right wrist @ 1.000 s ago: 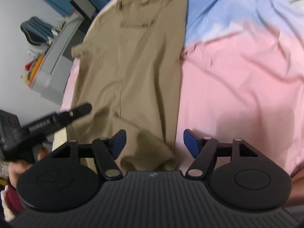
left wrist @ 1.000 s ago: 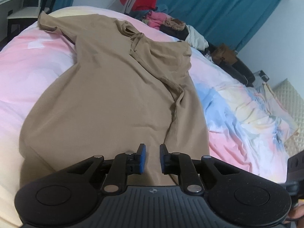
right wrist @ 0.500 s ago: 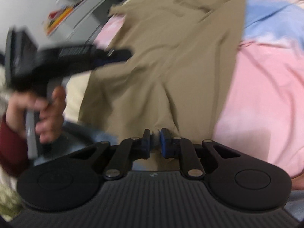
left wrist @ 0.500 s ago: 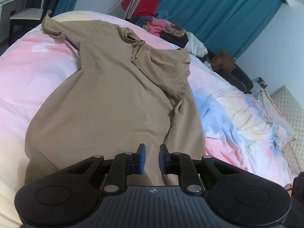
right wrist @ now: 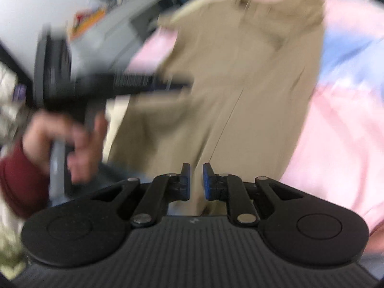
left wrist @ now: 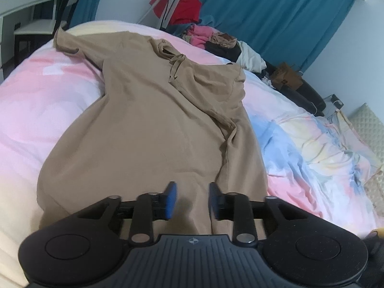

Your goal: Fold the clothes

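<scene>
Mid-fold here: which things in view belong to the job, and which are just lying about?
Job:
tan dress
left gripper
right gripper
bed

Lying about:
clothes pile
red garment
teal curtain
desk

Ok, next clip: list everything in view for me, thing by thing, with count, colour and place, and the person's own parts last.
dress: one, tan, spread flat on the bed, one sleeve folded inward
bedsheet: one, pink, blue and pale yellow, covering the bed
curtain: teal, along the far wall
clothes pile: several, pink, black, white, at the bed's far edge
red garment: one, hanging on a stand behind the bed
shelf: one, white, far left
left claw: black, blue pads, open over the dress hem
right claw: black, blue pads, narrow gap with tan fabric between; the view is blurred, so the grip is unclear
hand: one, dark red sleeve, holding the left claw's handle
</scene>
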